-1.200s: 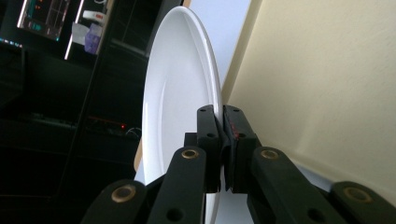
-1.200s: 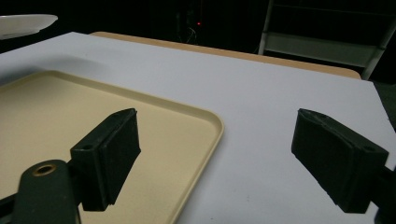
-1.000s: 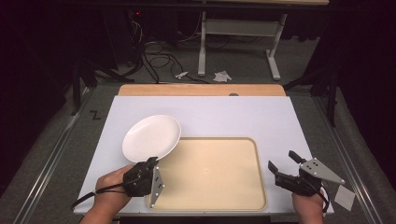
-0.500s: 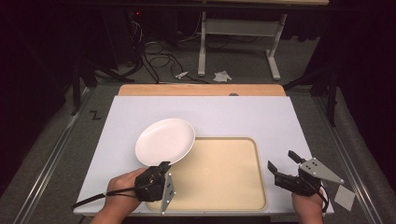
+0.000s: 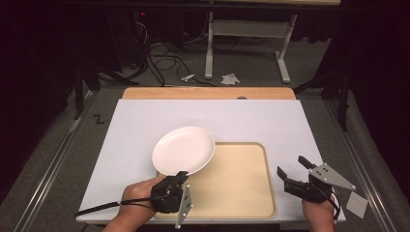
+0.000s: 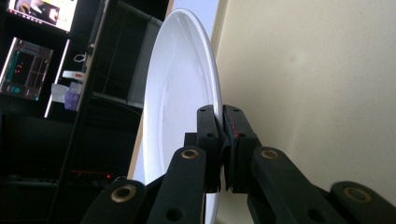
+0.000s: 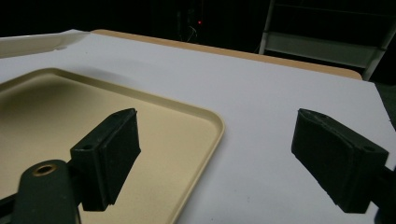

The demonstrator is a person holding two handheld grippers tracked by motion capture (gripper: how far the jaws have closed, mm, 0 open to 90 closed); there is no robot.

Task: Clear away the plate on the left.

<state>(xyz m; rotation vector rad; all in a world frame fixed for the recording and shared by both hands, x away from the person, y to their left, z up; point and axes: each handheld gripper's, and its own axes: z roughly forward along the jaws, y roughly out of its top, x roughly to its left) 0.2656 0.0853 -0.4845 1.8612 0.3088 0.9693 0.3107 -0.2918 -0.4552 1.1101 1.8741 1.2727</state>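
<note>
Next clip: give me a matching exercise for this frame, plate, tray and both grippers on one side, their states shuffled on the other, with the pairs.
Things:
1. white plate
2. beige tray
3. left gripper
4. right gripper

States:
A. jaws wide apart, holding nothing
B. lying flat on the white tabletop
C. held by its rim, partly over the tray's left corner
D. jaws shut on a rim

Pairs: 1-C, 2-B, 3-D, 4-A

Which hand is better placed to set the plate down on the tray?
Left. The left gripper is already shut on the white plate, partly over the beige tray. The right gripper is open beside it.
</note>
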